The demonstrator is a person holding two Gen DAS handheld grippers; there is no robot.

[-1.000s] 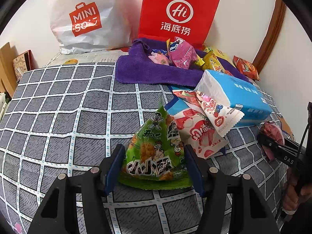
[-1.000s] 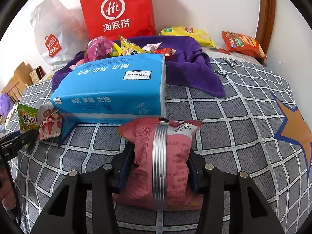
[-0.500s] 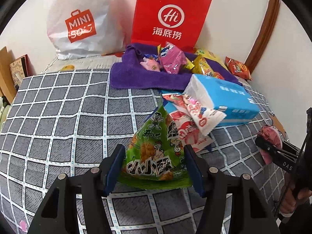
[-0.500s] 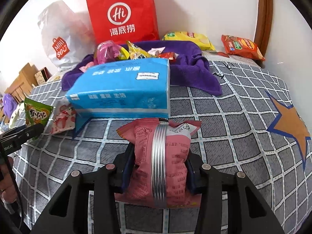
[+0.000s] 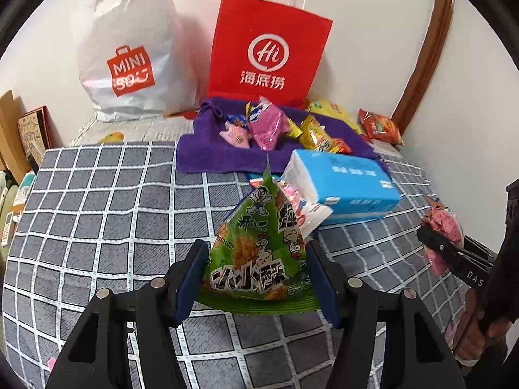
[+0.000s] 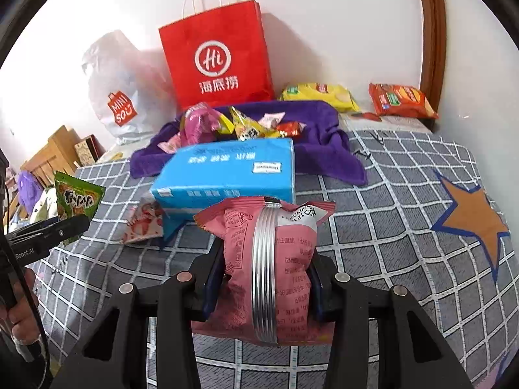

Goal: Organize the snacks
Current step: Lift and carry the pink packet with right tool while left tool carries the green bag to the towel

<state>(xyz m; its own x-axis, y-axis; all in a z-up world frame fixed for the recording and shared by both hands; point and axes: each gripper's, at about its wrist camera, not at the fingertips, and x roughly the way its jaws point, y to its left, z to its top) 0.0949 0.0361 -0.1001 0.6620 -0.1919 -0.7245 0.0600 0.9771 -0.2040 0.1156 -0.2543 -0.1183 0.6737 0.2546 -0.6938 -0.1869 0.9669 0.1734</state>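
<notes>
I've got a packet in each tool. My left gripper (image 5: 256,278) has its jaws clamped on the green triangular foil snack packet (image 5: 259,249), lifted clear of the grey checked bed cover (image 5: 107,214). My right gripper (image 6: 264,278) has its jaws pressed on the pink crinkly snack packet with a silver back seam (image 6: 269,269), also held off the bed.

Landmark: the purple towel (image 6: 324,142) in front of the red paper bag (image 6: 217,55). Several small packets already sit on the towel. Just in front of it lies the blue tissue pack (image 6: 227,171), with a red-and-white strawberry packet (image 6: 142,223) against its near-left corner. Behind the towel, toward the wall, are a yellow crisp bag (image 6: 321,94) and an orange biscuit packet (image 6: 400,100).

Judging by that, sorting is partway: two in hand to place, at least three strays left.
</notes>
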